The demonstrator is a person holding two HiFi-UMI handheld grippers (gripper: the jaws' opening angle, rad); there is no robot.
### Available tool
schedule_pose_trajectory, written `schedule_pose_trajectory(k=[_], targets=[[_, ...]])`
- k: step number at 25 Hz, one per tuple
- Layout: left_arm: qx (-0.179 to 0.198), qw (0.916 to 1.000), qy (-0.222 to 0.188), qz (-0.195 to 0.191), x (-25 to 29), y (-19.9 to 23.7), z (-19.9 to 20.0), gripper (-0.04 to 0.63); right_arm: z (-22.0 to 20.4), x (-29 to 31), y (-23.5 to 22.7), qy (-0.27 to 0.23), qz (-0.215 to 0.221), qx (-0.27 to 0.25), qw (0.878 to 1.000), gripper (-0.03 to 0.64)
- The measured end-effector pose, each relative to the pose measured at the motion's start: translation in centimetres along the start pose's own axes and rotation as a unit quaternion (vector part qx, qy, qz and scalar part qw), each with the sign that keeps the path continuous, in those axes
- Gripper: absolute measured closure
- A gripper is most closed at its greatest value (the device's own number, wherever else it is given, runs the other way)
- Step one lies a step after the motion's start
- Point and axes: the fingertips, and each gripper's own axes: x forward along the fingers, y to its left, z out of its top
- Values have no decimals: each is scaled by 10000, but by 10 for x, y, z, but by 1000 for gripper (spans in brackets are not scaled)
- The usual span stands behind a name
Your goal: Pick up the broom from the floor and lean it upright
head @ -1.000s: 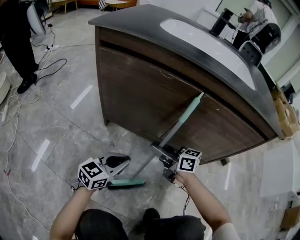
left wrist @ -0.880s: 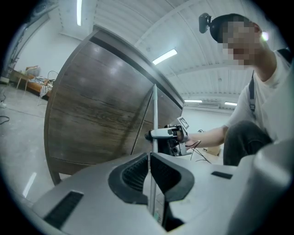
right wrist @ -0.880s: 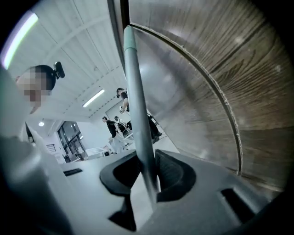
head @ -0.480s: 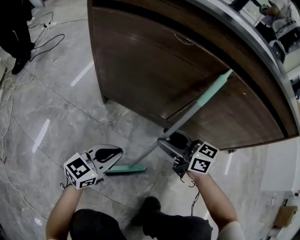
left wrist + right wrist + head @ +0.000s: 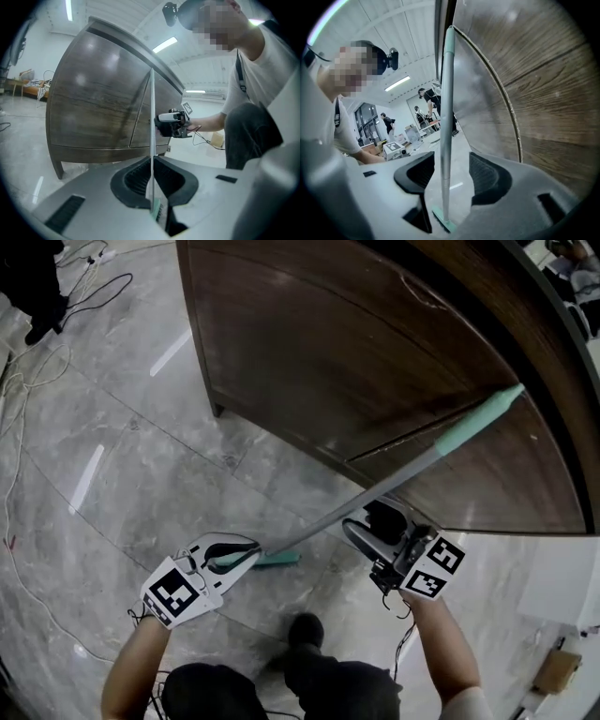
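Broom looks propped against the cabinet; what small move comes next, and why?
Probably ease the left gripper open and watch. The broom has its teal tip against the wooden cabinet and its head on the floor; the right gripper is open, clear of the shaft. Only the left jaws clamp it, low near the head, so a gentle release should show whether it stays.
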Motion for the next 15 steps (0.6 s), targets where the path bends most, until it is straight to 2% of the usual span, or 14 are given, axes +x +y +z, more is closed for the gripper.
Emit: schedule_pose_trajectory(k=[4, 7, 10, 15], targets=[[-371, 9986, -193, 314, -19, -9, 48, 578, 16, -15, 10, 296, -174, 325, 9989, 398], [-733, 9949, -308, 622, -43, -26, 90, 578, 35, -35, 28, 516, -334, 544, 9966, 474], [-1076, 9900, -266, 874, -63, -44, 130, 578, 64, -50, 54, 687, -360, 580, 9953, 492], [-1193, 9855, -55, 1203, -96, -86, 192, 578, 131, -71, 107, 800, -226, 516, 9952, 552]])
